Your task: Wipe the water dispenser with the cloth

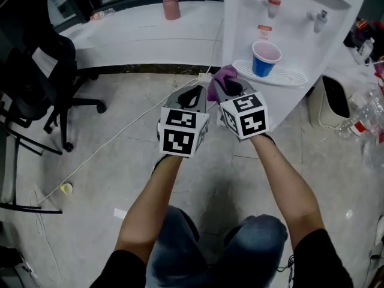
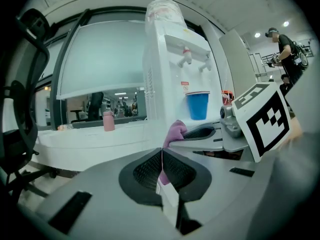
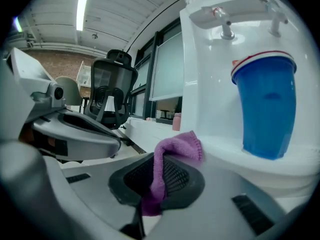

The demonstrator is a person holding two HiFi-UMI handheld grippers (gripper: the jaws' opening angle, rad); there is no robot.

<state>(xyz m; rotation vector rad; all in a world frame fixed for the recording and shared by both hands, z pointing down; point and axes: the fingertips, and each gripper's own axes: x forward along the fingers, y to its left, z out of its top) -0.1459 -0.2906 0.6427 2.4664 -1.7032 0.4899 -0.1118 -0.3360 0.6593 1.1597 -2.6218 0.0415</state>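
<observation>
The white water dispenser [image 1: 288,17] stands ahead, with two taps and a blue cup [image 1: 264,59] on its drip tray [image 1: 288,77]. My right gripper [image 1: 227,89] is shut on a purple cloth [image 1: 222,77], which touches the tray's left front edge. In the right gripper view the cloth [image 3: 170,159] hangs pinched between the pads, right beside the dispenser [image 3: 235,59] and the cup [image 3: 267,109]. My left gripper [image 1: 195,96] is shut on nothing, just left of the right one. In the left gripper view its pads [image 2: 145,171] meet, with the cloth [image 2: 175,133] and dispenser [image 2: 175,69] beyond.
A black office chair [image 1: 36,71] stands at the left. A white counter [image 1: 150,35] with a pink bottle [image 1: 171,6] runs behind. A white cable [image 1: 120,134] trails over the floor. A bin [image 1: 333,101] and plastic bottles [image 1: 366,116] sit right of the dispenser. A person [image 2: 285,49] stands far off.
</observation>
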